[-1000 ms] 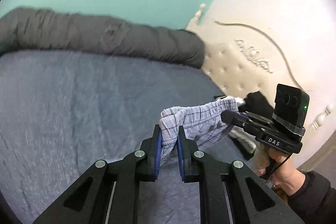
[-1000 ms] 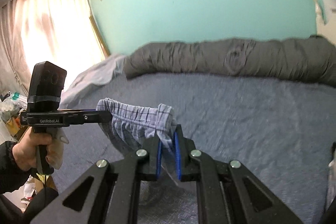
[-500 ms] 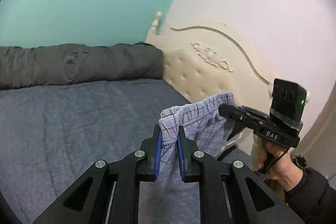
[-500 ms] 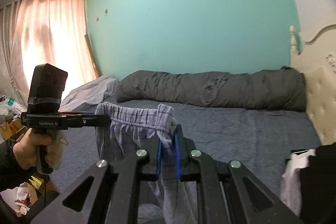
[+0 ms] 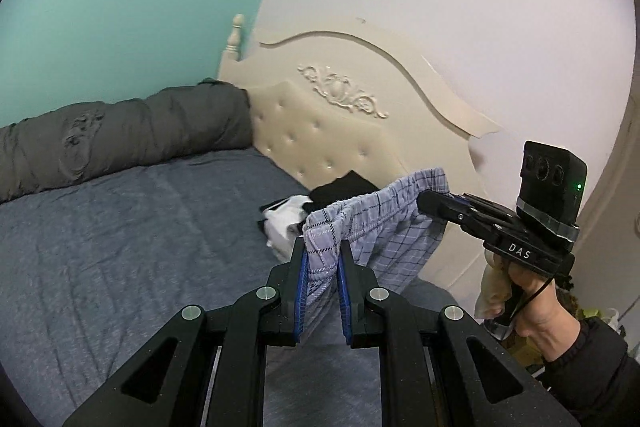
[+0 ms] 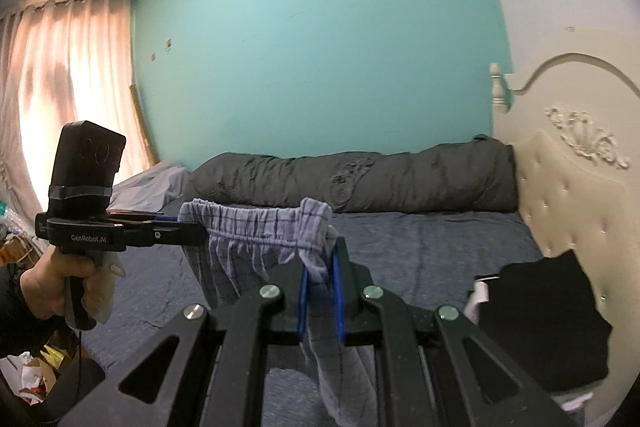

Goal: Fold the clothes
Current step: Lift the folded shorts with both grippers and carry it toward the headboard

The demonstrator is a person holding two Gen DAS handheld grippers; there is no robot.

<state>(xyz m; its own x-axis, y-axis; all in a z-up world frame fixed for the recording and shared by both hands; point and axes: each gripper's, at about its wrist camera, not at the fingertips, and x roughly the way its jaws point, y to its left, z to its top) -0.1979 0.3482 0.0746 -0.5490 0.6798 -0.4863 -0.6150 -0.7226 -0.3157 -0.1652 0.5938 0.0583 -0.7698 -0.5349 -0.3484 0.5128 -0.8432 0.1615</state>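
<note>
The blue-lined fingers of the left gripper are clamped on one end of the waistband of the plaid shorts. The right gripper is likewise closed on the opposite end of the waistband. The shorts hang in the air between the two grippers, above the near edge of the bed, with the elastic waistband stretched roughly level and the legs hanging down.

Surroundings: a rolled grey duvet lies along the far side of the bed against the teal wall. A cream tufted headboard stands at the right. A black garment and a white garment lie on the mattress near the headboard, partly hidden behind the shorts in the left wrist view. Curtains hang at the far left.

Legible markings: "DAS" on the right gripper body; "GenRobot.AI" on the left gripper body.

Change from 1.0 s ago: both grippers have risen and tilted upward, so more wall and headboard are in view. The grip on the waistband is unchanged, and the shorts now hang clear of the mattress.
</note>
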